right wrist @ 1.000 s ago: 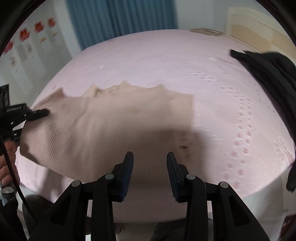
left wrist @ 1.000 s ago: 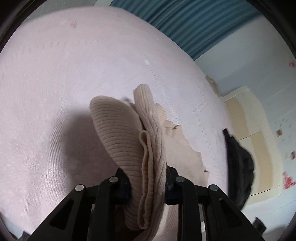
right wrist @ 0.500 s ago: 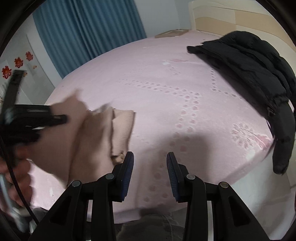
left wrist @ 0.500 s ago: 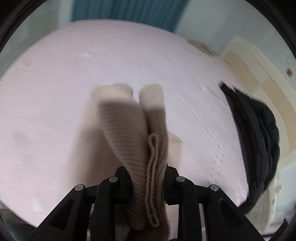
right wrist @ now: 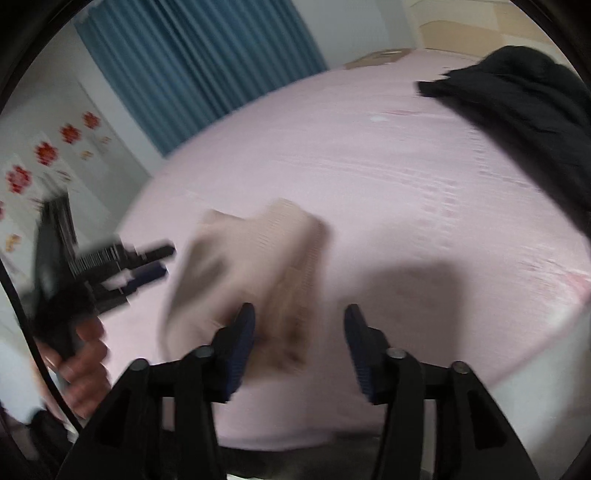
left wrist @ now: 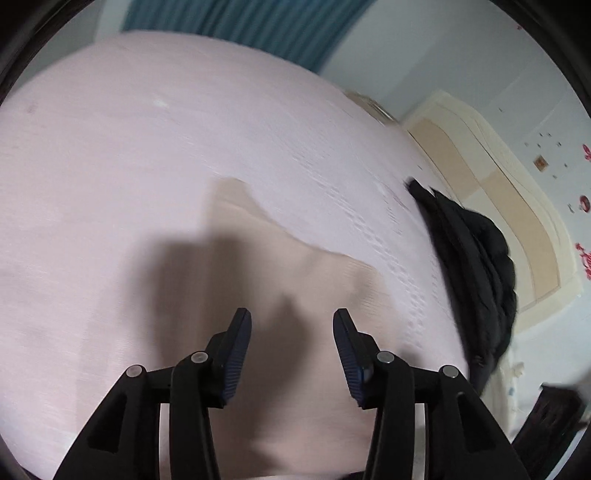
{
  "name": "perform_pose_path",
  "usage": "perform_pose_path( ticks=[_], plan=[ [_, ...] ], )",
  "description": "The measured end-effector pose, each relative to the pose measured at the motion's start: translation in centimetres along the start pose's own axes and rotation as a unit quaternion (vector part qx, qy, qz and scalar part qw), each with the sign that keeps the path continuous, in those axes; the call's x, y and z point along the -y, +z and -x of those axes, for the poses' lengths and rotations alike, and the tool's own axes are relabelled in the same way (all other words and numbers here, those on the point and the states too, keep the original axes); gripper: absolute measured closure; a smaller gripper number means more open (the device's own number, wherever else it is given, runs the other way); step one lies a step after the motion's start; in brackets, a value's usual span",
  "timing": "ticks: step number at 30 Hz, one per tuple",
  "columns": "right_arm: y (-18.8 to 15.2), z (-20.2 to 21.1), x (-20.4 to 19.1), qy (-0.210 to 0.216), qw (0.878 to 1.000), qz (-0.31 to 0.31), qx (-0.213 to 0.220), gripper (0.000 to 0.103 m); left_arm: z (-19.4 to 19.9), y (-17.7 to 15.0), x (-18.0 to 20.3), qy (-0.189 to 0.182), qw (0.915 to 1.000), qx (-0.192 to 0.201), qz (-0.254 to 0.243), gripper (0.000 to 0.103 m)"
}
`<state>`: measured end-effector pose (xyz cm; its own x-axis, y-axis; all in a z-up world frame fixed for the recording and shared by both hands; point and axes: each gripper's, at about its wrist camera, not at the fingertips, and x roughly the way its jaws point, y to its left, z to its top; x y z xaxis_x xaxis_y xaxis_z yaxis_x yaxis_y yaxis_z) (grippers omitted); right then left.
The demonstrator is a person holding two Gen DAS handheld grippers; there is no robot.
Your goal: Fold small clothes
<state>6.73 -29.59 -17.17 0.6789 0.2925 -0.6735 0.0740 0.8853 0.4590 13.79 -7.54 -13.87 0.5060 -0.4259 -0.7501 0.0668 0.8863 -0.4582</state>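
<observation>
Left wrist view: one beige knitted garment (left wrist: 280, 266) lies on one pink bedspread (left wrist: 110, 166), spread below and ahead of the left gripper (left wrist: 291, 332). Its two jaws are opening, with a clear gap and nothing between the pads; the garment lies on the bed beneath them, not gripped. One black jacket (left wrist: 476, 266) lies on the right side of the bed, well apart from the beige piece. One blue curtain (left wrist: 243, 26) hangs behind the bed, and one cream headboard (left wrist: 491, 192) stands to the right.

In the right wrist view the same beige garment (right wrist: 258, 266) shows blurred, bunched into a folded heap on the bedspread (right wrist: 388, 177), just ahead and left of the right gripper (right wrist: 299, 321). Those two jaws are opening as well and hold nothing. The left gripper (right wrist: 159, 262) appears at the left edge, held by one hand (right wrist: 85, 362), close beside the garment. The black jacket (right wrist: 524, 110) lies at the upper right. Several red flower stickers (right wrist: 48, 153) dot the wall. No containers are visible.
</observation>
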Motion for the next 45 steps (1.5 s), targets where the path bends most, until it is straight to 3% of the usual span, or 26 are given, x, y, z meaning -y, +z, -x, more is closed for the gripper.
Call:
perform_pose_path(
  ticks=[2, 4, 5, 6, 7, 8, 9, 11, 15, 16, 18, 19, 20, 23, 27, 31, 34, 41, 45],
  plan=[
    [0.3, -2.3, -1.3, 0.011, 1.0, 0.003, -0.012, 0.041, 0.5, 0.4, -1.5, 0.011, 0.9999, 0.005, 0.012, 0.057],
    [0.4, -5.0, -1.9, -0.011, 0.999, 0.007, -0.039, 0.044, 1.2, -0.1, -4.0, 0.009, 0.9997, -0.003, 0.02, 0.057],
    [0.3, -6.0, -1.9, -0.027, 0.999, 0.011, -0.046, 0.051, 1.4, -0.4, -4.7, 0.009, 0.9997, -0.007, 0.021, 0.057],
    [0.1, -6.9, -2.3, -0.043, 0.997, 0.021, -0.058, 0.079, 1.6, -0.9, -5.3, 0.01, 0.9997, -0.01, 0.019, 0.057],
    [-0.1, -7.9, -2.5, -0.052, 0.995, 0.046, -0.07, 0.088, 1.6, -1.3, -5.5, 0.01, 0.9998, -0.011, 0.016, 0.057],
    [-0.1, -7.9, -2.8, -0.055, 0.994, 0.071, -0.061, 0.089, 1.7, -1.9, -5.8, 0.008, 0.9998, -0.012, 0.011, 0.057],
    [-0.2, -7.3, -3.1, -0.051, 0.992, 0.105, -0.038, 0.089, 1.5, -2.3, -5.7, 0.005, 0.9999, -0.014, 0.007, 0.057],
    [-0.1, -5.8, -2.3, -0.023, 0.995, 0.095, -0.007, 0.09, 1.1, -3.1, -5.2, -0.002, 0.9998, -0.02, -0.002, 0.057],
    [-0.6, -8.2, -0.5, -0.065, 0.994, 0.054, -0.07, 0.089, 0.4, -4.0, -5.1, -0.007, 0.9996, -0.027, -0.011, 0.057],
    [-0.6, -8.1, -0.6, -0.065, 0.994, 0.057, -0.068, 0.086, 0.2, -4.1, -5.2, -0.007, 0.9995, -0.029, -0.01, 0.057],
    [-0.2, -7.6, -1.3, -0.077, 0.992, 0.077, -0.058, 0.069, 0.2, -4.1, -5.4, -0.01, 0.9994, -0.033, -0.009, 0.057],
    [0.1, -7.6, -1.4, -0.085, 0.992, 0.075, -0.053, 0.051, 0.4, -3.9, -5.5, -0.012, 0.9994, -0.029, -0.01, 0.057],
    [0.3, -7.8, -1.2, -0.085, 0.993, 0.07, -0.052, 0.043, 0.6, -3.8, -5.6, -0.013, 0.9996, -0.024, -0.011, 0.057],
    [1.3, -9.9, 0.5, -0.062, 0.994, 0.038, -0.076, 0.043, 1.5, -3.1, -6.2, -0.015, 0.9998, -0.003, -0.01, 0.055],
    [3.0, -13.1, 2.1, -0.01, 0.993, -0.015, -0.113, 0.034, 2.8, -2.2, -7.6, -0.016, 0.9996, 0.018, -0.013, 0.054],
    [3.4, -15.6, 1.6, 0.011, 0.991, -0.004, -0.134, 0.031, 3.3, -1.6, -8.9, -0.005, 0.9992, 0.035, -0.019, 0.054],
    [3.9, -17.0, 1.1, 0.015, 0.989, 0.001, -0.147, 0.031, 3.2, -1.5, -9.9, -0.005, 0.999, 0.041, -0.016, 0.053],
    [4.2, -17.2, -0.4, 0.026, 0.989, 0.021, -0.144, 0.064, 2.9, -2.4, -11.1, 0.054, 0.9971, 0.051, -0.014, 0.053],
    [4.4, -15.0, -1.1, 0.029, 0.992, 0.02, -0.12, 0.07, 2.7, -2.9, -12.2, 0.059, 0.9969, 0.051, -0.009, 0.053]
  ],
)
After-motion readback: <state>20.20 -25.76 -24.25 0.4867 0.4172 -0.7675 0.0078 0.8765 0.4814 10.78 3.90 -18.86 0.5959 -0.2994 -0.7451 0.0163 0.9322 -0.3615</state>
